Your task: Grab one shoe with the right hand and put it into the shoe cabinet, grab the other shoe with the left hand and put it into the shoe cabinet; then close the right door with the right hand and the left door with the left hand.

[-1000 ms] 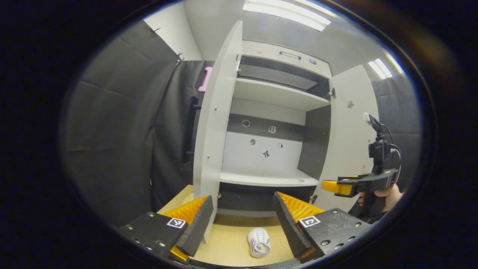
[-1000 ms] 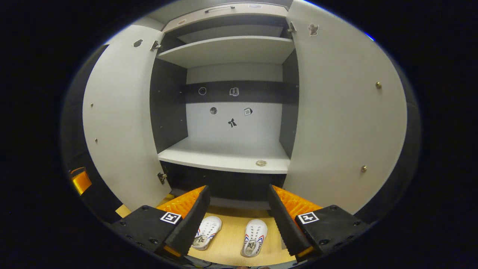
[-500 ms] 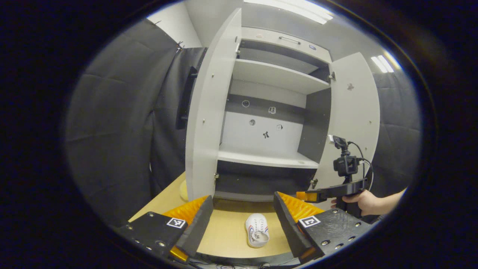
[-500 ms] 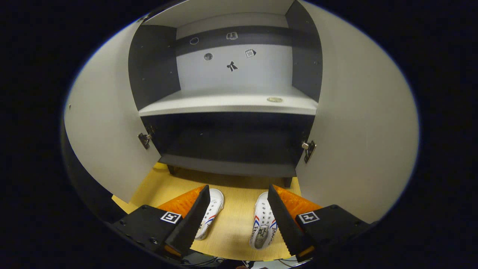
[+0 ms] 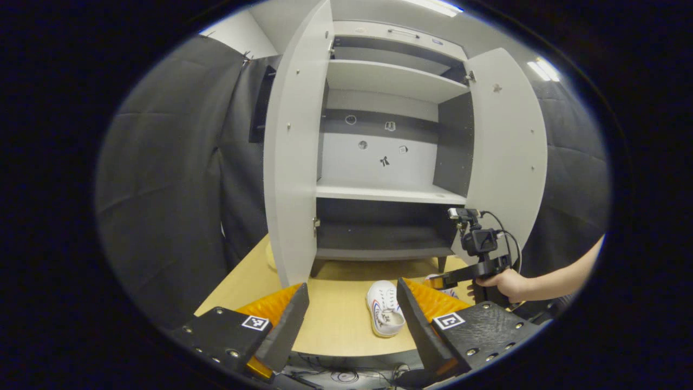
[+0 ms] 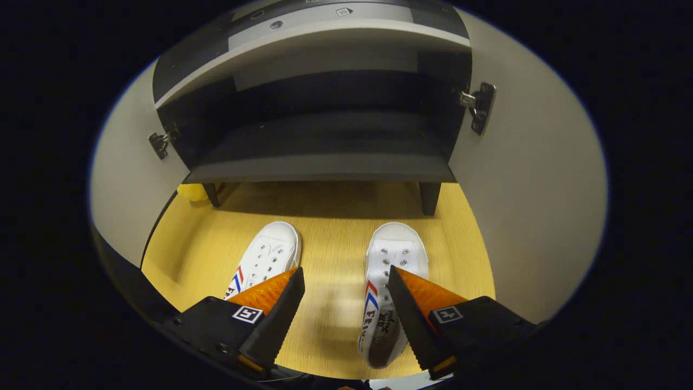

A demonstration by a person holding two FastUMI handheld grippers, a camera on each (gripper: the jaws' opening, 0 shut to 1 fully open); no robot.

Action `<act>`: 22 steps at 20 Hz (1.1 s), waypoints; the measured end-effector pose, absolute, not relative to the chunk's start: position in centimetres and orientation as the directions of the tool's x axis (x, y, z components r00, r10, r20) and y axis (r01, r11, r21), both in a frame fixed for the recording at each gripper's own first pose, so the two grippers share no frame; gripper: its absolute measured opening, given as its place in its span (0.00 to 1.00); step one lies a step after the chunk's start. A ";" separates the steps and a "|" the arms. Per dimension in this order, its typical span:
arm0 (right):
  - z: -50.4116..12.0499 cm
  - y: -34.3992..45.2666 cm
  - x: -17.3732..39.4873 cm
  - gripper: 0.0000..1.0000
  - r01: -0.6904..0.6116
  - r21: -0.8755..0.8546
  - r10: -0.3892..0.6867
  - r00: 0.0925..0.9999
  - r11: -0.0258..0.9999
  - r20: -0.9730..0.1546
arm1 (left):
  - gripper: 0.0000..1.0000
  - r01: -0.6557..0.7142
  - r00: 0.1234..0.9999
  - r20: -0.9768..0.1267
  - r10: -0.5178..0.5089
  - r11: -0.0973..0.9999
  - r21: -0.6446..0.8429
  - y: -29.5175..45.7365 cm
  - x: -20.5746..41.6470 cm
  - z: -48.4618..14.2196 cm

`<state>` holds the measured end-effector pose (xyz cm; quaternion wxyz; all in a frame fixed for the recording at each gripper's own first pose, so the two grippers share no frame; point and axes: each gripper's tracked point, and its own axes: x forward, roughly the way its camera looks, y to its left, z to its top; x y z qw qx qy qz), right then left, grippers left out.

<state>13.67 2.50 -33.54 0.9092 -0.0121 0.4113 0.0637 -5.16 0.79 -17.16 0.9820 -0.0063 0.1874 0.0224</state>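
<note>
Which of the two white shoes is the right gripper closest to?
The shoe on the right in the right gripper view. One finger of the open right gripper overlaps it, while the other shoe lies off to the left.

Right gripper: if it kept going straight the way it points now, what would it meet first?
Probably the wooden floor between the two white shoes. The right gripper is open and tilted down, its fingers framing that gap; the right shoe lies beside the line, though depth is unclear.

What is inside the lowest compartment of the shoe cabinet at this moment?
The shoe cabinet's lowest compartment looks bare where visible; its back is too dark to judge. Both shoes, left and right, lie outside on the table.
</note>
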 end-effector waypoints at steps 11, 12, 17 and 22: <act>-40.1 1.7 13.6 0.98 -0.141 -0.090 0.016 0.617 0.986 -0.787 | 0.93 0.008 0.881 -0.473 -0.030 0.999 -0.049 -2.5 -6.9 -20.6; -40.5 1.6 13.3 0.94 -0.163 -0.119 0.002 0.598 0.979 -0.801 | 0.93 0.004 0.877 -0.478 -0.037 0.998 -0.070 -2.7 -7.0 -20.6; -40.4 -0.8 13.8 0.38 -0.160 -0.294 -0.130 0.635 0.942 -0.762 | 0.93 -0.023 0.883 -0.468 -0.020 0.996 -0.085 -2.3 -7.5 -20.0; -40.2 -0.8 13.6 0.15 -0.173 -0.286 -0.125 0.613 0.942 -0.780 | 0.93 -0.032 0.886 -0.464 -0.008 0.996 -0.079 -2.1 -8.2 -19.5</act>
